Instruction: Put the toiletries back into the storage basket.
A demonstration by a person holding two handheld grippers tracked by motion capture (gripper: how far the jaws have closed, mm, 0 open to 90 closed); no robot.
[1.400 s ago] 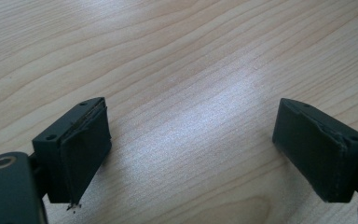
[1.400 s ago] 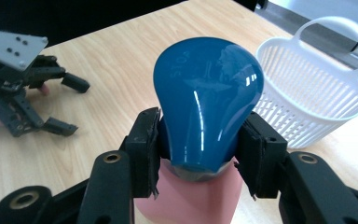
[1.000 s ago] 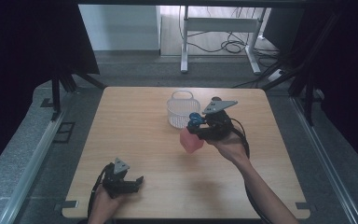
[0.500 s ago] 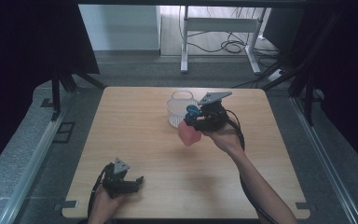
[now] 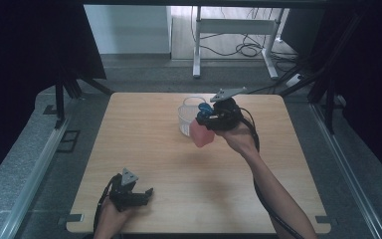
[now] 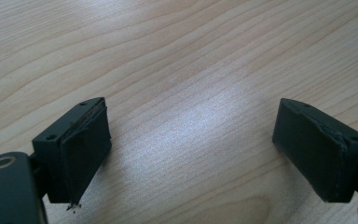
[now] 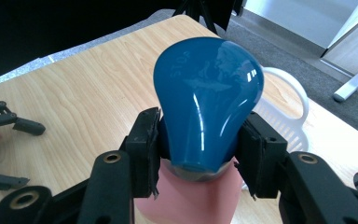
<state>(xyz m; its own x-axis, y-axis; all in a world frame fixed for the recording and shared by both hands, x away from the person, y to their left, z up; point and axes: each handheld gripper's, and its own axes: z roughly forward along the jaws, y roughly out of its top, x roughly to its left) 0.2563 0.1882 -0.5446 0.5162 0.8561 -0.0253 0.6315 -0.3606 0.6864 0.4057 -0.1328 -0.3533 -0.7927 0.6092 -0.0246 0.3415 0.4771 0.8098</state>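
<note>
Blue bulb (image 7: 208, 100) clamped at neck by R gripper (image 7: 198, 140) fingers, pink base (image 7: 191, 198) attached below, held above tabletop (image 5: 144, 149) just beside white basket (image 5: 186, 117), L gripper (image 5: 137, 195) rested at near edge, fingers wide apart w/ nothing between.
</note>
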